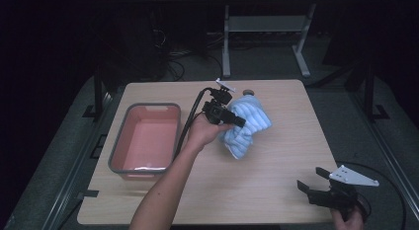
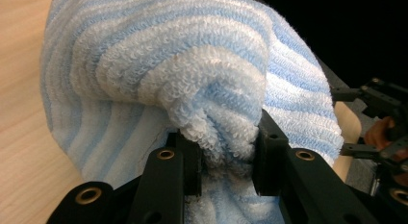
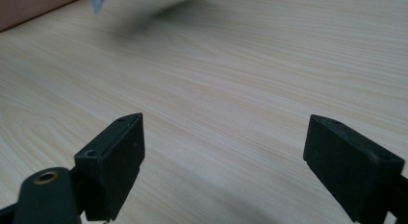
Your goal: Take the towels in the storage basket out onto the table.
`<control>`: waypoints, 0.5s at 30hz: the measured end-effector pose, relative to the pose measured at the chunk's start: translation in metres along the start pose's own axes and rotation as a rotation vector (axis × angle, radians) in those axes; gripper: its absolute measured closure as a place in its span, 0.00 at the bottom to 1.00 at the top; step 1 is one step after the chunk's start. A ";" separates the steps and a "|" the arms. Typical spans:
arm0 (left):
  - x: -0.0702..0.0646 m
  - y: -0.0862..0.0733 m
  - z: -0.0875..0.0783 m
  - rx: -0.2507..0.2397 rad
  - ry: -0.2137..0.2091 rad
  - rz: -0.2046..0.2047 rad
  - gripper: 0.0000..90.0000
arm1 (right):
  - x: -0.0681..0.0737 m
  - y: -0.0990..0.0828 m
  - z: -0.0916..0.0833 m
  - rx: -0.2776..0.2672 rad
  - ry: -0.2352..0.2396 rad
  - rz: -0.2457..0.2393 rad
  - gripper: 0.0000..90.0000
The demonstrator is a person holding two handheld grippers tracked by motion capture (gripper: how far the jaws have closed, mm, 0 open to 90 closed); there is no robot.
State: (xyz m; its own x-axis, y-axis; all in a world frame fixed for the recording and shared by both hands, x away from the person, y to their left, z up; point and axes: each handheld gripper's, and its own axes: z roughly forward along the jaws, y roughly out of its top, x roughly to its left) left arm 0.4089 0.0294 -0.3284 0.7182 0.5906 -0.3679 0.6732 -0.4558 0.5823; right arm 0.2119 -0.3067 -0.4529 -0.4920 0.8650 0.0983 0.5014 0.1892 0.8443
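L gripper [image 1: 236,120] pinches a fold of the blue-striped towel [image 1: 245,126] mid-table, right of the pink bin [image 1: 146,136]. R gripper [image 1: 313,182] spread, empty, near table's front-right corner. Keep pinch firm, lift so cloth clears bin rim w/o dragging.

Your left forearm [image 1: 163,185] came in from the bottom edge and reached forward and slightly right, bare to the wrist, with your left hand [image 1: 201,133] wrapped around the body of the left tongs [image 1: 236,120]. Those tongs pointed toward the right, their cable looping back along your wrist. In the left gripper view the two black jaws stood pressed in on a bunched fold of cloth. Your right hand [image 1: 349,221] sat low at the near right corner, holding the right tongs [image 1: 310,179] level, aimed left, jaws spread wide apart with nothing between them.
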 end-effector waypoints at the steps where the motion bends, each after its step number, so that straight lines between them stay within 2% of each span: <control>1: 0.000 -0.001 0.003 0.003 0.000 -0.002 0.78 | 0.000 0.000 0.000 0.001 0.000 0.000 0.15; 10: 0.004 -0.007 0.028 0.020 0.007 -0.022 0.77 | 0.000 0.000 0.001 0.001 0.002 -0.001 0.15; 15: 0.005 -0.011 0.041 0.033 0.007 -0.015 0.77 | 0.001 0.000 0.002 0.005 0.005 0.000 0.15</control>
State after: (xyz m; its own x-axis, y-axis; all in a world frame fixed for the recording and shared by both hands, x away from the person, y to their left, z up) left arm 0.4124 0.0101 -0.3667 0.7069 0.6023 -0.3708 0.6893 -0.4689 0.5523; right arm 0.2125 -0.3055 -0.4539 -0.4957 0.8626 0.1012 0.5050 0.1915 0.8416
